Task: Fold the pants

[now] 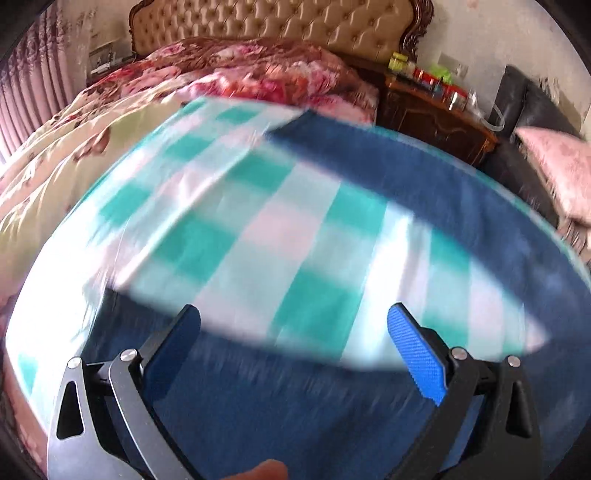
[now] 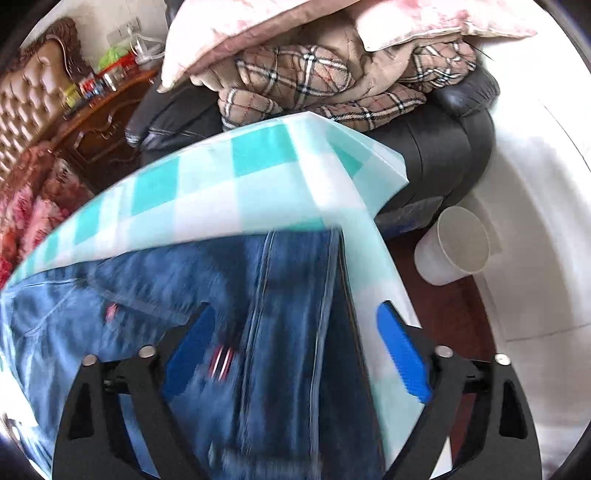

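Observation:
Blue denim pants lie spread on a teal-and-white checked cloth, one leg running along the far right edge and more denim under my left gripper. That gripper is open and empty, just above the denim. In the right wrist view the pants show the waist part with seams and a small red label. My right gripper is open, its jaws on either side of a leg seam, holding nothing. Both views are motion-blurred.
A bed with floral quilts and a tufted headboard lies behind. A wooden nightstand holds several small items. A dark sofa carries a plaid blanket and pink pillows. A white paper cup stands by the cloth's right edge.

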### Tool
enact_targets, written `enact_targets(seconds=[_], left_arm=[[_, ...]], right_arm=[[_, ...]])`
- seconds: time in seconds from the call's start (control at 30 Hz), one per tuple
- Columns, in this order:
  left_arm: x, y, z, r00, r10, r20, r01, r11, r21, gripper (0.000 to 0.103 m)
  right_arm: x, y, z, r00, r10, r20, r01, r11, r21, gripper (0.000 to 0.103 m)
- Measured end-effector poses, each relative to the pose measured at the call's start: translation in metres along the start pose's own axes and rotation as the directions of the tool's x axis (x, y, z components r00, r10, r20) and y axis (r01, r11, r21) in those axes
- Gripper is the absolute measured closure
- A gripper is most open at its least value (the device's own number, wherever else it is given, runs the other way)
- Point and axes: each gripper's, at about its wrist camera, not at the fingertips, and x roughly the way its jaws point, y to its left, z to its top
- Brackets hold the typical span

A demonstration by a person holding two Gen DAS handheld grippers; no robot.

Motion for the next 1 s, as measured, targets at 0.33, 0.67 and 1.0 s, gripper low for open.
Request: enact_targets(seconds=[0.33, 0.67, 1.0], left_arm=[[0.086, -0.035, 0.179, 0.998, -0.058, -0.01, 0.056, 0.991, -0.121, 0.043], [0.199, -0.057, 0.248, 0.965, -0.183, -0.189, 0.087, 0.899, -0.429, 0.044], [0.176, -0.087, 0.166, 0.843, -0.496, -0.209, 0.287, 0.743, -0.605, 0.04]], right_arm=[[-0.005, 0.035, -0.001, 0.992, -0.037, 0.123, 0.063, 0.974, -0.219, 0.087], [-0.132, 0.025, -0.04, 0.844, 0.357, 0.4, -0.232, 0.916, -0.328, 0.088], [-0.274, 0.002, -0.173, 0.584, 0.74, 0.334, -0.518, 0.656, -0.549, 0.089]])
